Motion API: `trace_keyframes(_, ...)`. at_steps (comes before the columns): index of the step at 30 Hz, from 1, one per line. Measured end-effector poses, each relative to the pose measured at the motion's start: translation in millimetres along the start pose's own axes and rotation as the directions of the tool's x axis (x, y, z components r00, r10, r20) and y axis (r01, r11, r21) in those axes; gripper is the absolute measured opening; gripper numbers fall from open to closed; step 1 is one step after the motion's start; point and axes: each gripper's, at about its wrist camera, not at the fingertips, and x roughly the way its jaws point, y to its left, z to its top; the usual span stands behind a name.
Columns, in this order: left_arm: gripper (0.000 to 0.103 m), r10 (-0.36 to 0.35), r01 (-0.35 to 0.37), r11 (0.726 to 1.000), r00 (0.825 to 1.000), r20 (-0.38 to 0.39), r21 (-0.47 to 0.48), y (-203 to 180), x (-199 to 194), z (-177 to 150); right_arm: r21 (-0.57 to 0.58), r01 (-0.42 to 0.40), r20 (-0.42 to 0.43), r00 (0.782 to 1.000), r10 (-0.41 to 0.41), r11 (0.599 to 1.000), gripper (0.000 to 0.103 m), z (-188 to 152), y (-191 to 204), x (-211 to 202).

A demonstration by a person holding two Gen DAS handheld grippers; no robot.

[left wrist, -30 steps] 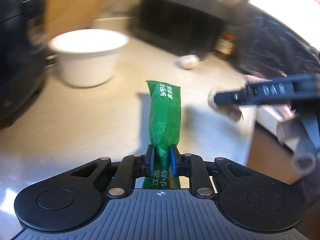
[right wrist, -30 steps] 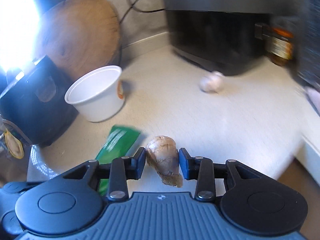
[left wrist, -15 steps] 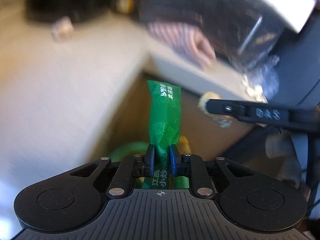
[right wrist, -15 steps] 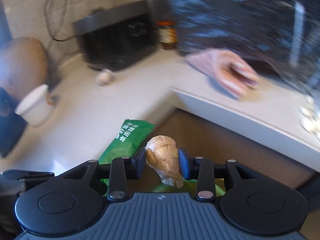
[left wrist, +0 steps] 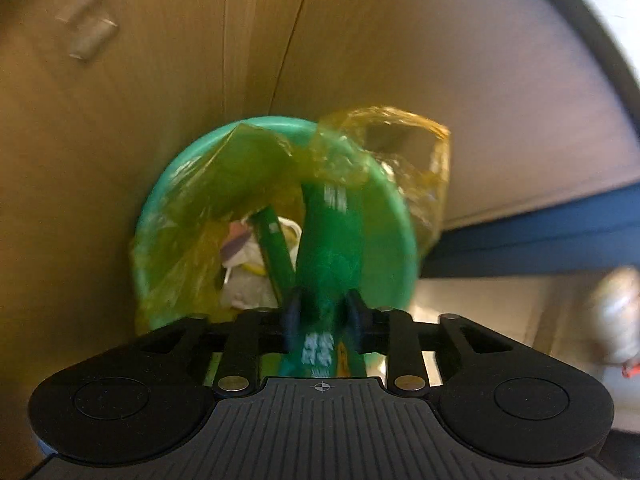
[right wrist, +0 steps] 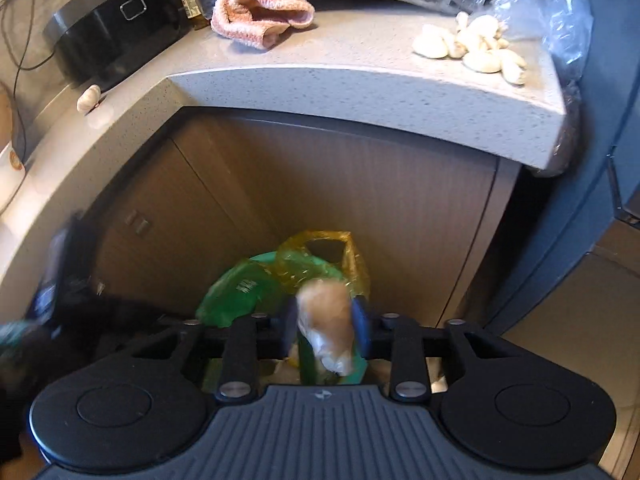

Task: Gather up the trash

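Note:
My left gripper [left wrist: 322,312] is shut on a green snack wrapper [left wrist: 330,240], held right above a green trash bin [left wrist: 394,240] lined with a yellow bag [left wrist: 392,136]. The bin holds white paper scraps and another green wrapper. My right gripper [right wrist: 324,330] is shut on a brown piece of ginger [right wrist: 326,320], above the same bin [right wrist: 236,292] on the floor below the counter. The ginger and wrapper are blurred by motion.
A grey stone counter [right wrist: 360,88] overhangs wooden cabinet doors [right wrist: 320,184]. On it lie a pink cloth [right wrist: 260,12], several garlic cloves [right wrist: 472,48], a black appliance [right wrist: 116,36] and a lone garlic clove [right wrist: 89,98]. A blue wall panel [left wrist: 540,240] stands to the right.
Both grippers moved off the counter and down over the green bin, still holding wrapper and ginger. The left view now looks straight into the bin.

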Motion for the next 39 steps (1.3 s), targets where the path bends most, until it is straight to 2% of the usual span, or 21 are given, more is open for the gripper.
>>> trace_keyframes(2,0.033,-0.023,0.024,0.999,1.000,0.013,-0.031,4.3,10.9,6.2,0.012,0.018,-0.001,1.000,-0.018,1.000,0.027,-9.3,-4.5,0.6)
trace_keyframes(3,0.033,-0.035,0.037,0.998,0.999,0.022,-0.053,5.9,10.7,6.7,0.024,0.011,-0.014,1.000,-0.011,1.000,0.023,-11.2,-6.5,2.1)
trace_keyframes(6,0.033,-0.061,0.069,0.991,0.995,0.080,-0.111,8.8,0.6,4.4,0.070,-0.065,-0.056,0.996,0.069,0.995,0.020,-12.7,-21.1,10.3)
trace_keyframes(7,0.033,-0.063,0.074,0.991,0.993,0.095,-0.113,9.0,-4.6,2.6,0.079,-0.069,-0.058,0.996,0.073,0.995,0.020,-11.5,-26.4,14.3)
trace_keyframes(10,0.033,-0.035,0.047,0.995,0.992,0.122,-0.090,4.1,-17.6,-4.2,0.079,-0.057,-0.055,0.997,0.062,0.995,0.020,-11.1,-43.0,22.4)
trace_keyframes(13,0.033,-0.049,0.061,0.994,0.991,0.123,-0.096,2.9,-22.8,-15.3,0.082,-0.026,-0.101,0.994,0.034,0.996,0.020,-20.1,-60.4,34.0)
trace_keyframes(16,0.032,-0.043,0.059,0.984,0.994,0.098,-0.167,8.7,-17.0,-25.6,0.088,0.029,-0.172,0.985,-0.013,0.996,0.021,-41.4,-71.9,51.0)
trace_keyframes(19,0.032,-0.042,0.061,0.981,0.994,0.104,-0.187,9.2,-14.8,-36.0,0.160,0.057,-0.238,0.971,-0.017,0.986,0.021,-71.2,-79.3,64.3)
trace_keyframes(24,0.032,-0.006,0.033,0.983,0.989,0.145,-0.181,4.8,-18.4,-43.6,0.236,0.044,-0.272,0.962,0.022,0.971,0.021,-109.4,-65.6,69.5)
trace_keyframes(28,0.032,0.083,-0.042,0.985,0.965,0.250,-0.164,1.1,-35.2,-42.2,0.301,0.073,-0.248,0.969,0.004,0.951,0.021,-135.1,-59.6,57.8)
trace_keyframes(31,0.032,0.113,-0.087,0.991,0.945,0.307,-0.097,-1.5,-43.8,-38.9,0.418,0.146,-0.247,0.968,-0.043,0.897,0.021,-160.2,-71.7,46.7)
trace_keyframes(33,0.032,0.114,-0.106,0.993,0.946,0.304,-0.043,-1.2,-43.5,-35.9,0.494,0.227,-0.250,0.962,-0.113,0.839,0.021,-180.5,-84.6,30.8)
trace_keyframes(35,0.032,0.114,-0.118,0.993,0.954,0.278,-0.005,0.6,-37.8,-33.8,0.562,0.296,-0.237,0.952,-0.192,0.772,0.021,-203.5,-97.1,8.3)
trace_keyframes(36,0.032,0.110,-0.116,0.993,0.957,0.270,0.006,1.7,-34.3,-34.2,0.588,0.335,-0.239,0.941,-0.238,0.736,0.021,-215.1,-103.7,-3.0)
trace_keyframes(39,0.032,0.099,-0.110,0.993,0.971,0.218,0.039,2.0,-17.5,-39.1,0.658,0.454,-0.280,0.888,-0.365,0.601,0.021,-251.2,-119.0,-40.2)
